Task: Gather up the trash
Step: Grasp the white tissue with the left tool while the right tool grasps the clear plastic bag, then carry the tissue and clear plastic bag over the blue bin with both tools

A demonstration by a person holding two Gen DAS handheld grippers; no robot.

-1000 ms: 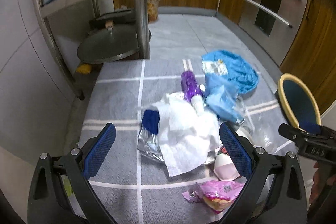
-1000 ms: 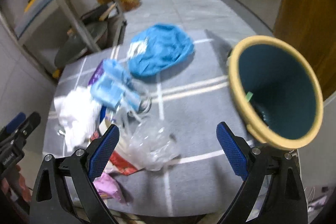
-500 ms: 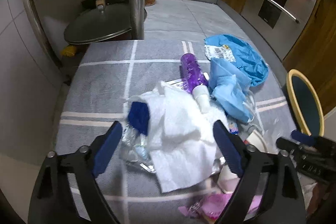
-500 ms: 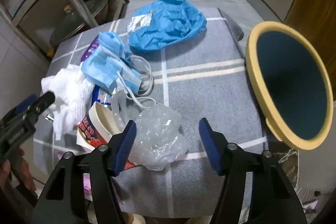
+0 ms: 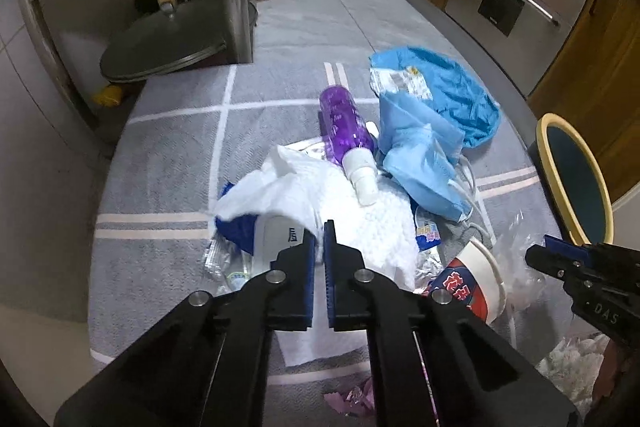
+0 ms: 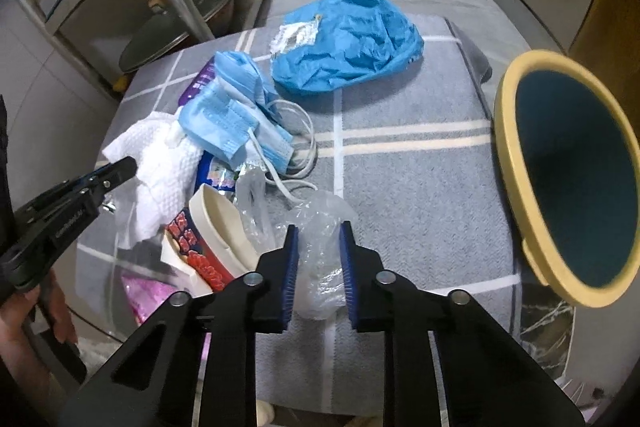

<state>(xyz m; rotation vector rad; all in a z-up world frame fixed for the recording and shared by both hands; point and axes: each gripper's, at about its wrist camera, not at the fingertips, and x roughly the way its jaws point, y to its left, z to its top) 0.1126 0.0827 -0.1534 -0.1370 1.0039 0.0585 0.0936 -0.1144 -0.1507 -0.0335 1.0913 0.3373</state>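
Left tongs [image 5: 319,247] pressed together on white paper towel [image 5: 352,223] in the desk [image 5: 160,163] pile, right tongs [image 6: 318,251] closing around clear plastic bag [image 6: 320,215] beside it: better to lift slowly toward bin [image 6: 520,187], without dragging neighbouring trash.

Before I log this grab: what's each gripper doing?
Left gripper: shut on the paper towel.
Right gripper: jaws closing around the clear bag.
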